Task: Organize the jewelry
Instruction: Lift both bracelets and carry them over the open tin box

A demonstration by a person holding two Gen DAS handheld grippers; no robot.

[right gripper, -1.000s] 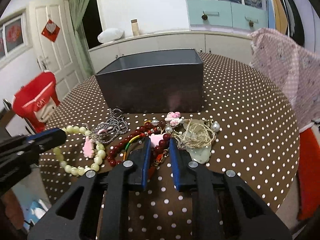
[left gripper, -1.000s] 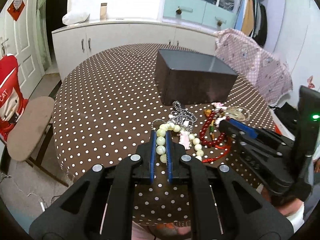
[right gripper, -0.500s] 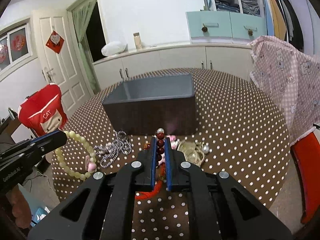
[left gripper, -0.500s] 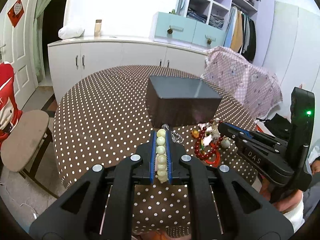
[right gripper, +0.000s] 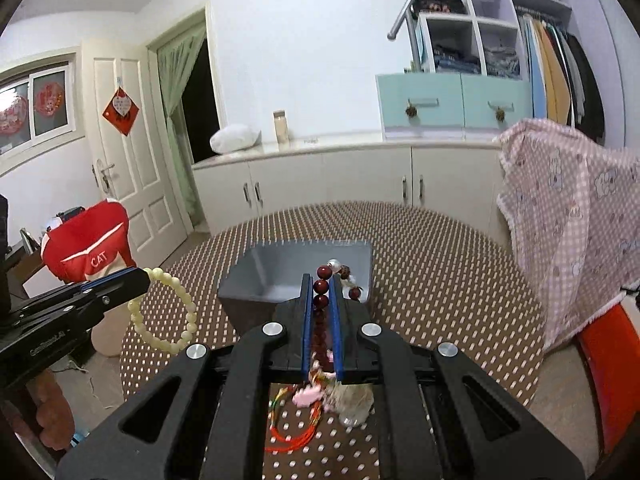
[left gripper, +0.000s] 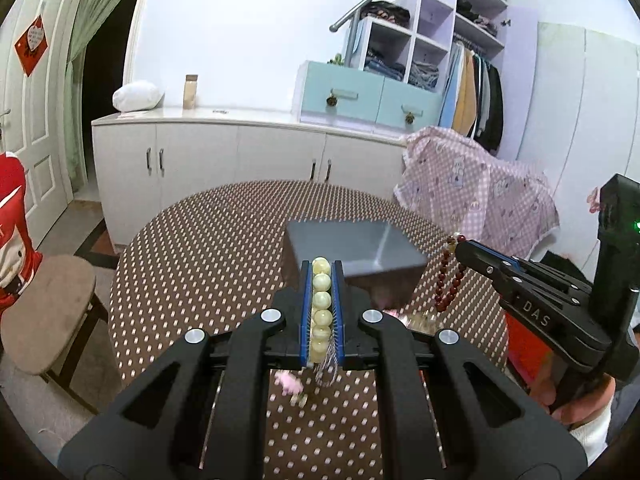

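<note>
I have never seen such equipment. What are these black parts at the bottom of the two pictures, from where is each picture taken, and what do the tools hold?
There is no robot here. A person holds one hand-held gripper in each hand, and each gripper carries a wide-angle camera that looks forward along its two fingers. The black parts at the bottom are the gripper's own body.

One picture comes from the left gripper. It is shut on a bracelet of pale green beads. The other comes from the right gripper, which is shut on a string of dark red beads. Each camera also sees the other gripper from the side.

Both bracelets hang above a round table with a brown dotted cloth. On it stands an open grey box. More jewelry lies under the right gripper; it is too blurred to name each piece.
</note>
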